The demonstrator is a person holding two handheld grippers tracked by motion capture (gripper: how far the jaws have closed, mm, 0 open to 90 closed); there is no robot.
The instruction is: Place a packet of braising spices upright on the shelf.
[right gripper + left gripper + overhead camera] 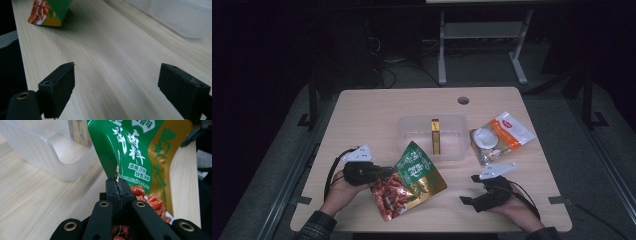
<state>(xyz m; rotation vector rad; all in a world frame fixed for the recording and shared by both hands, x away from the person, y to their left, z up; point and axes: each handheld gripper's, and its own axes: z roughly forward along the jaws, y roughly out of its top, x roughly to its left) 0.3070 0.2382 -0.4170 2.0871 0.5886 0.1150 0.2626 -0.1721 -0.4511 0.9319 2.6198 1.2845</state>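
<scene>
L gripper (117, 185) is clamped on the edge of the green snack bag (413, 176), low over the desk (362, 120) near the clear bin (412, 131). R gripper (116, 87) idles, jaws apart. I'd lift slowly, keeping grip near the seam, then clear the bin rim.

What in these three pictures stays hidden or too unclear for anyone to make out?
- Green snack bag: in the left gripper view its top and right side are cut off by the frame, and the left gripper covers the edge it pinches.
- Clear plastic box: in the high view, the print on the slim gold packet inside is too small to read.
- Orange and white bag: its label is too small in the high view.
</scene>
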